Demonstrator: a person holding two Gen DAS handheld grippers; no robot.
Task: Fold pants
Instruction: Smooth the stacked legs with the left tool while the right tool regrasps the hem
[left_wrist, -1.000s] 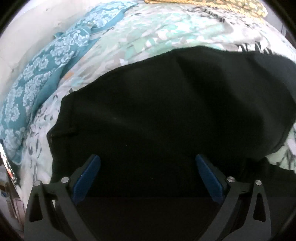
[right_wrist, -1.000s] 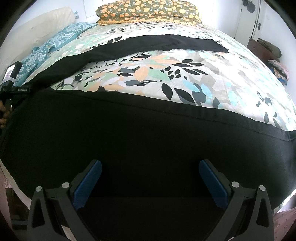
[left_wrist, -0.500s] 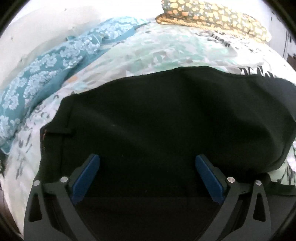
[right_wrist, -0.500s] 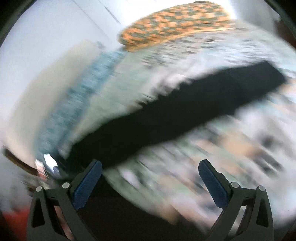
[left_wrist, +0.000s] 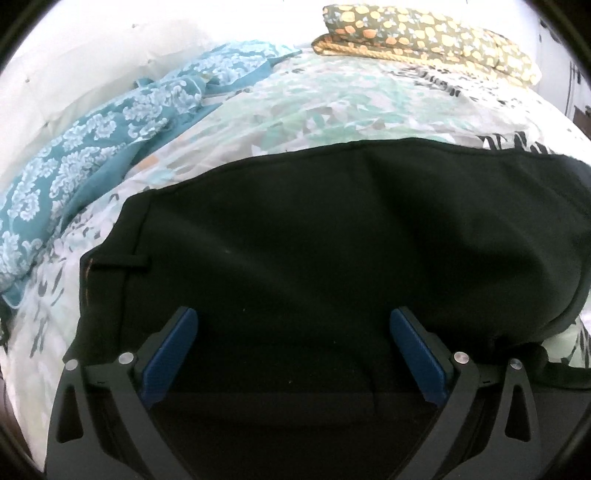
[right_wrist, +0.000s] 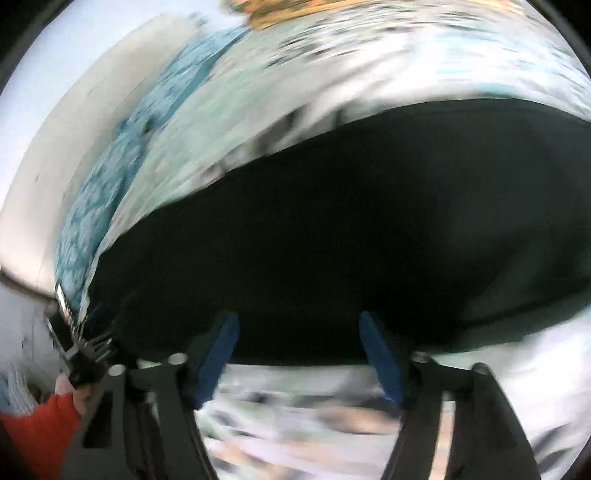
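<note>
The black pants (left_wrist: 314, 236) lie spread on the floral bedspread (left_wrist: 332, 103). Their waistband with a belt loop (left_wrist: 118, 264) is at the left in the left wrist view. My left gripper (left_wrist: 293, 321) is open, its blue pads just above the black cloth, nothing held. In the right wrist view, which is blurred, the pants (right_wrist: 332, 240) fill the middle. My right gripper (right_wrist: 299, 325) is open, narrower than before, at the near edge of the black cloth with bedspread below it.
A teal patterned blanket (left_wrist: 92, 155) lies bunched along the bed's left side by the white wall. Orange-patterned pillows (left_wrist: 424, 40) sit at the head. The person's other hand and red sleeve (right_wrist: 40, 421) show at lower left of the right wrist view.
My right gripper swung fast across the bed, dropped close to the pants' near edge, and its jaws narrowed. The left gripper tilted up slightly and stayed open over the waist.
</note>
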